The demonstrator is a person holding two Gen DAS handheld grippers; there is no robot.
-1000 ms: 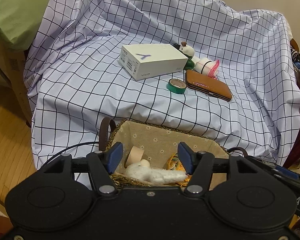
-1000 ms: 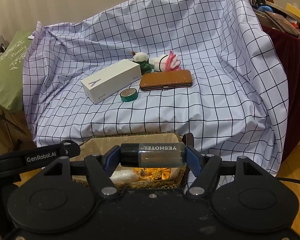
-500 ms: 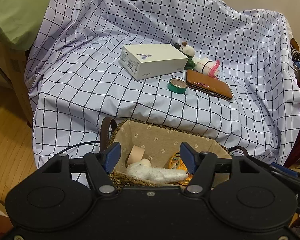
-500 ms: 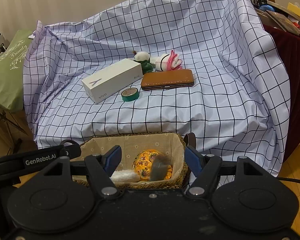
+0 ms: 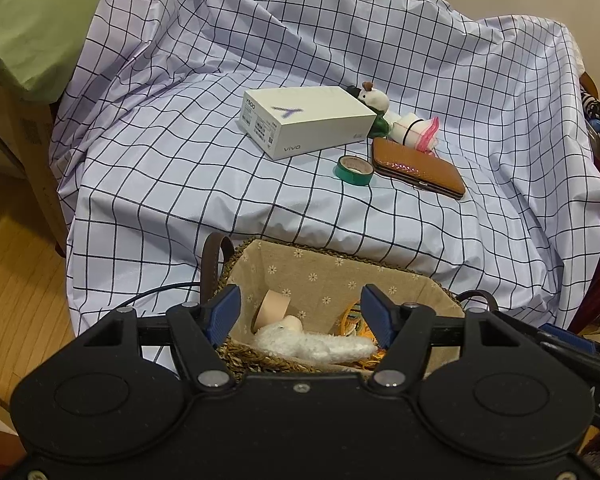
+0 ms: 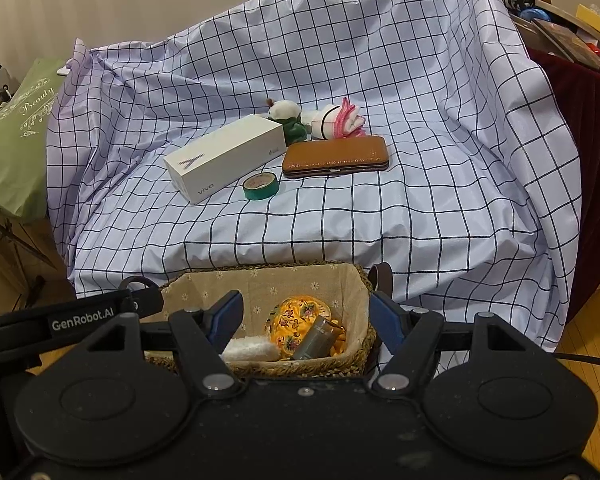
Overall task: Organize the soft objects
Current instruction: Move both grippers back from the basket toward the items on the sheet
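Note:
A lined wicker basket (image 5: 332, 280) (image 6: 260, 280) stands on the floor in front of the checked cloth. In it lie a white fluffy toy (image 5: 312, 346) (image 6: 248, 350), an orange embroidered pouch (image 6: 296, 320), a grey-brown small bottle (image 6: 316, 338) and a beige tape roll (image 5: 274, 308). My left gripper (image 5: 300, 300) hovers open over the basket, nothing between its pads. My right gripper (image 6: 306, 304) is also open above the basket, empty. On the cloth lie a white-and-green plush figure (image 5: 374, 102) (image 6: 286, 114) and a rolled pink-and-white cloth (image 5: 416, 130) (image 6: 338, 122).
A white phone box (image 5: 308, 120) (image 6: 224, 158), a green tape roll (image 5: 354, 170) (image 6: 261, 186) and a brown wallet (image 5: 418, 168) (image 6: 336, 156) lie on the checked cloth. A green cushion (image 5: 24, 28) sits at left; a dark red covered stand (image 6: 580, 128) is at right.
My right gripper let go of the small bottle, which dropped into the basket and leans on the orange pouch. My left gripper's jaws widened a little.

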